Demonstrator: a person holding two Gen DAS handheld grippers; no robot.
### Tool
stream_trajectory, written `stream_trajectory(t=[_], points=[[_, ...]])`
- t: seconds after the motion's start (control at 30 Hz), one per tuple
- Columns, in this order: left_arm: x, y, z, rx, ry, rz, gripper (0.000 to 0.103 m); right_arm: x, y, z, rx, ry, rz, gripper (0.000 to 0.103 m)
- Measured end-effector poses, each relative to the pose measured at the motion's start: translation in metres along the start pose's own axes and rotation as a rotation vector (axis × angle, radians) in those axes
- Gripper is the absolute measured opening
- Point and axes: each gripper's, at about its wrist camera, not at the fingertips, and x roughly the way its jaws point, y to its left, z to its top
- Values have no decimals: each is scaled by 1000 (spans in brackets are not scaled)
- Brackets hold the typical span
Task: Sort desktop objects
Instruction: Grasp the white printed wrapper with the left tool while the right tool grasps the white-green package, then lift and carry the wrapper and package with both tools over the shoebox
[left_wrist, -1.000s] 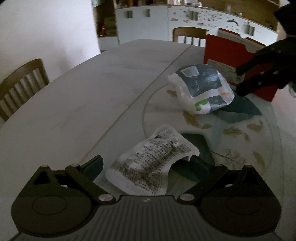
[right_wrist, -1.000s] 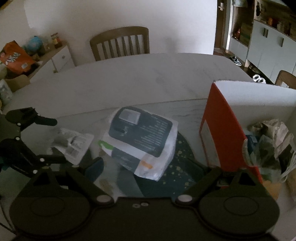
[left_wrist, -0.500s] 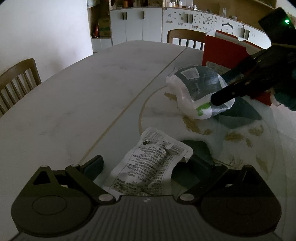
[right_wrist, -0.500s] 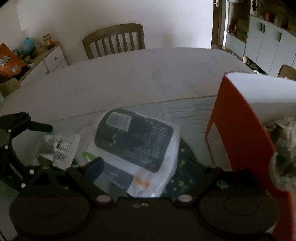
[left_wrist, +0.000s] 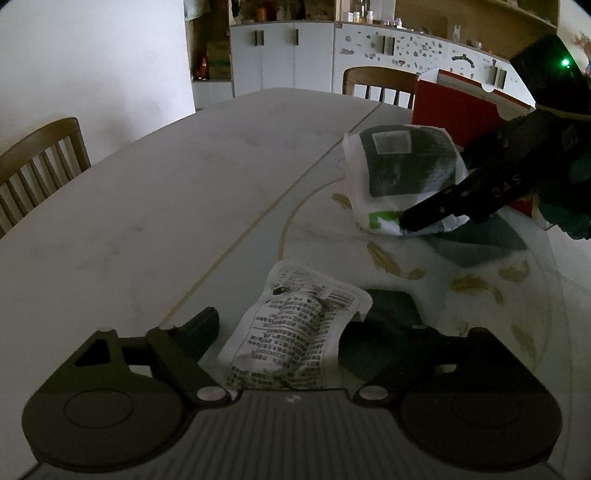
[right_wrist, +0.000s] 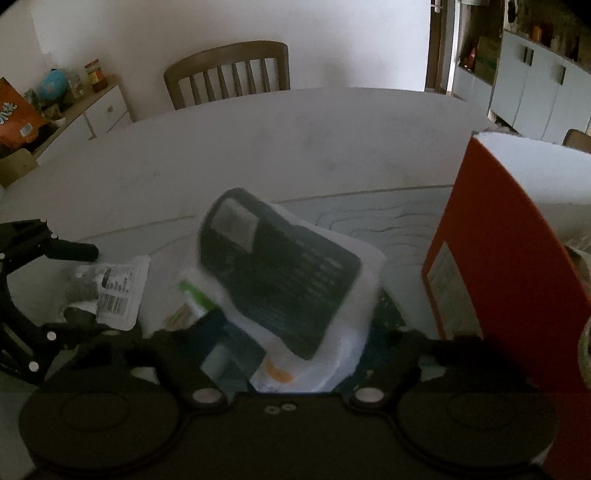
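Note:
A small white printed sachet (left_wrist: 295, 332) lies on the table between the fingers of my left gripper (left_wrist: 288, 326). Its jaws are closing, and a gap still shows on the sachet's left side. A larger white bag with a dark label (right_wrist: 280, 273) sits between the fingers of my right gripper (right_wrist: 306, 339). These jaws are closing too; the pads press the bag's sides and it buckles upward. In the left wrist view the right gripper's dark finger (left_wrist: 436, 212) touches the bag (left_wrist: 402, 170) at its lower edge. The sachet (right_wrist: 110, 291) also shows at the left of the right wrist view.
A red open box (right_wrist: 498, 258) holding crumpled bags stands just right of the white bag; the same red box (left_wrist: 450, 107) is behind it in the left wrist view. Both packets rest on a round glass plate with leaf prints (left_wrist: 480, 288) on the pale table (left_wrist: 166, 203). Wooden chairs (left_wrist: 40, 162) (right_wrist: 229, 74) flank it.
Both grippers' jaws have narrowed. The right gripper came down around the white bag, which now tilts up and bulges. The left gripper edged closer over the sachet.

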Motion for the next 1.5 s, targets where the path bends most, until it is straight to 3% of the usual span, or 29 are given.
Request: stream_trajectory(t=[0.1, 0.43, 0.5, 0.8, 1.5], points=[[0, -1, 2, -3, 0, 4, 71, -2, -1, 0, 4, -3, 2, 58], [-2, -4, 5, -66, 21, 54, 68, -14, -1, 2, 36, -22, 14, 24], [-1, -7, 6, -83, 24, 62, 68, -17, -2, 3, 54, -26, 28, 21], [-9, -14, 8, -200, 43, 76, 67, -36, -7, 9, 106, -48, 61, 20], [-71, -80, 43, -233, -3, 94, 67, -116, -16, -5, 121, -97, 142, 20]])
